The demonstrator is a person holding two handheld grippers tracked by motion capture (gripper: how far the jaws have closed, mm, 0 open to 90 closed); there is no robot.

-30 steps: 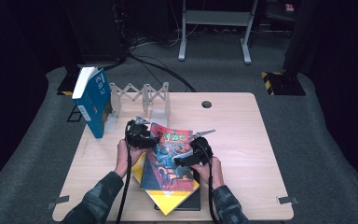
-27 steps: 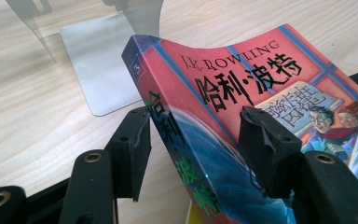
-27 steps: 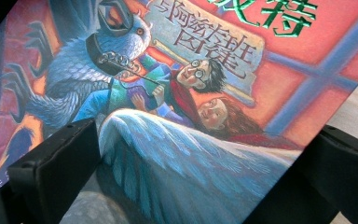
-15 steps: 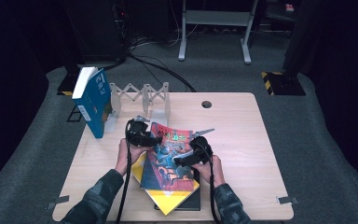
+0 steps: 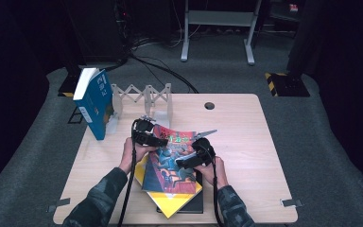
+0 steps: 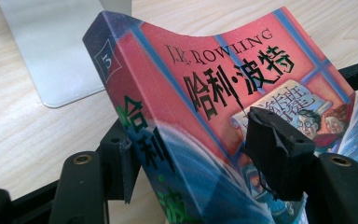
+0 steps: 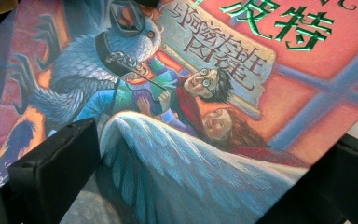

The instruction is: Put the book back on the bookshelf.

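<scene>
A red paperback with an illustrated cover [image 5: 172, 151] is held a little above a stack on the table, its far end raised. My left gripper [image 5: 145, 135] is shut on its spine side; in the left gripper view one black pad [image 6: 275, 151] presses the cover of the red paperback [image 6: 205, 74] and the other jaw sits under the spine. My right gripper [image 5: 194, 155] is shut on the opposite long edge. In the right gripper view the red paperback [image 7: 214, 93] lies between the jaws, one finger [image 7: 58, 165] on top of the cover.
Under the paperback lie a yellow book [image 5: 172, 201] and a black book [image 5: 196, 203]. A blue book [image 5: 94, 101] stands upright at the back left beside a white folding rack [image 5: 144, 97]. The wooden table [image 5: 250, 142] has a cable hole [image 5: 210, 105].
</scene>
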